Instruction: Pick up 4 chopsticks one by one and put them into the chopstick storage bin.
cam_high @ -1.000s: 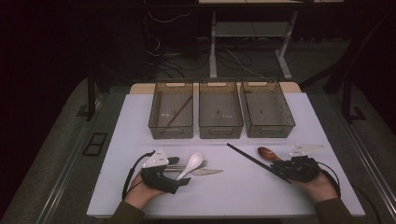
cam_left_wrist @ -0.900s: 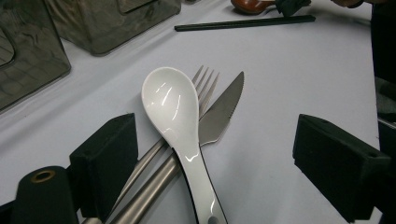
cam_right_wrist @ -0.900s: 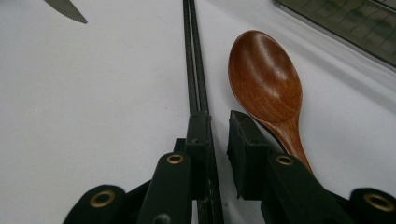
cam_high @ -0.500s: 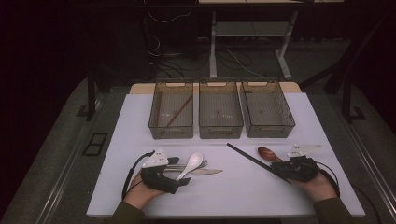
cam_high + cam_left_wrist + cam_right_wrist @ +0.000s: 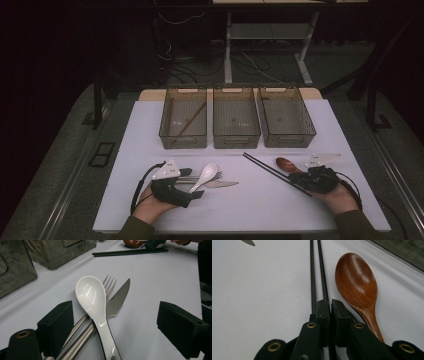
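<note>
My left gripper (image 5: 192, 183) (image 5: 115, 315) is open at the front left, its jaws wide on either side of a white ceramic spoon (image 5: 206, 175) (image 5: 92, 297). That spoon lies across a metal fork (image 5: 110, 283) and a serrated knife (image 5: 225, 184) (image 5: 120, 298). My right gripper (image 5: 301, 179) (image 5: 329, 306) at the front right is shut on one of two black chopsticks (image 5: 265, 167) (image 5: 322, 270). The other chopstick (image 5: 312, 270) runs just beside the jaws. A brown wooden spoon (image 5: 287, 164) (image 5: 357, 280) lies flat next to them.
Three clear smoky bins stand in a row at the back of the white table (image 5: 145, 130): left (image 5: 183, 141), middle (image 5: 236, 141), right (image 5: 287, 140). A brown chopstick (image 5: 192, 119) lies in the left bin. Bare table runs between the grippers.
</note>
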`<state>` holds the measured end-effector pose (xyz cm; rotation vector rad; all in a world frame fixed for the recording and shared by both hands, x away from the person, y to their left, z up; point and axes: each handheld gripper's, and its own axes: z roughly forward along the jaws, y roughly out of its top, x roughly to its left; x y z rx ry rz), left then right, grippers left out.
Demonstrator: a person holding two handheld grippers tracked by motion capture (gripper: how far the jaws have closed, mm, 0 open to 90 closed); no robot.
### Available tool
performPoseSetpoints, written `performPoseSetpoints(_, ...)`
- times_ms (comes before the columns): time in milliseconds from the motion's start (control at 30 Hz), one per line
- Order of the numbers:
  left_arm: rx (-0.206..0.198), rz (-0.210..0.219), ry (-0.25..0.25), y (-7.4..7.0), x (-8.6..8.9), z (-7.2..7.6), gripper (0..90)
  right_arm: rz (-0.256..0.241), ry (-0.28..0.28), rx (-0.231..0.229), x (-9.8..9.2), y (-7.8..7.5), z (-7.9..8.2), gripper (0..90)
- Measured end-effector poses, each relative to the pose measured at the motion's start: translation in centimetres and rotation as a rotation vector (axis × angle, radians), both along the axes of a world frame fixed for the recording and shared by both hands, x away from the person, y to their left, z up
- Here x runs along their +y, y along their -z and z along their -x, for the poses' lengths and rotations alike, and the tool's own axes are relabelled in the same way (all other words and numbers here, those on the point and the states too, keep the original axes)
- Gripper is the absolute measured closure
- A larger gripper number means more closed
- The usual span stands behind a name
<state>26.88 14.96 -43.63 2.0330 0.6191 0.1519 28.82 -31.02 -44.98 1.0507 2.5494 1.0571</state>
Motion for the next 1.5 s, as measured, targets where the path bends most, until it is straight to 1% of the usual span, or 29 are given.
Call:
performPoseSetpoints(67,-0.002,-0.004,0.004,0.0,0.0,0.0,13.4,0.0,-0.007,-0.003,0.0,0.0,-0.1,83.7)
performPoseSetpoints(133,-0.002,0.001,0.003,0.0,-0.1,0.0,13.4,0.0,-0.011,-0.002,0.0,0.0,-0.2,83.7)
performPoseSetpoints(267,-0.002,0.0,0.005,0.1,-0.1,0.0,13.4,0.01,-0.026,-0.004,0.0,0.0,-0.2,83.7)
performPoseSetpoints(400,-0.002,-0.006,0.006,0.1,-0.1,0.0,13.4,0.045,-0.045,-0.013,0.3,-0.1,-0.2,83.7)
performPoseSetpoints(567,-0.003,-0.003,0.006,0.1,-0.1,0.0,13.4,0.038,-0.054,-0.004,0.2,-0.1,-0.4,84.7)
performPoseSetpoints(733,0.0,-0.004,0.005,0.1,-0.1,0.0,13.4,0.049,-0.066,-0.011,0.3,-0.2,-0.4,85.2)
performPoseSetpoints(800,0.0,-0.002,0.005,0.1,-0.1,0.0,13.4,0.042,-0.071,-0.007,0.2,-0.2,-0.4,85.2)
performPoseSetpoints(867,-0.003,-0.007,0.009,0.0,0.0,0.0,13.4,0.028,-0.089,-0.002,0.2,-0.3,-0.4,85.2)
performPoseSetpoints(967,-0.001,-0.005,0.007,0.0,0.0,0.0,13.4,0.024,-0.106,-0.008,0.3,-0.5,-0.3,85.2)
performPoseSetpoints(1067,-0.001,-0.003,0.005,0.0,0.1,0.0,13.4,0.012,-0.107,-0.013,0.3,-0.9,-0.1,85.2)
performPoseSetpoints(1167,-0.001,0.0,0.001,-0.1,0.2,0.0,13.4,-0.011,-0.104,-0.017,-0.1,-1.2,0.0,85.3)
performPoseSetpoints(1333,-0.001,0.017,-0.02,-0.3,0.5,0.2,13.3,-0.046,-0.1,-0.033,-0.5,-2.0,0.2,85.3)
performPoseSetpoints(1367,0.004,0.023,-0.023,-0.3,0.6,0.4,13.3,-0.051,-0.1,-0.037,-0.6,-2.1,0.3,85.3)
performPoseSetpoints(1433,0.001,0.028,-0.025,-0.2,0.7,0.8,13.3,-0.068,-0.104,-0.046,-0.8,-2.3,0.4,85.3)
performPoseSetpoints(1500,0.0,0.023,-0.028,-0.3,0.9,1.1,13.2,-0.082,-0.104,-0.055,-0.9,-2.7,0.5,85.3)
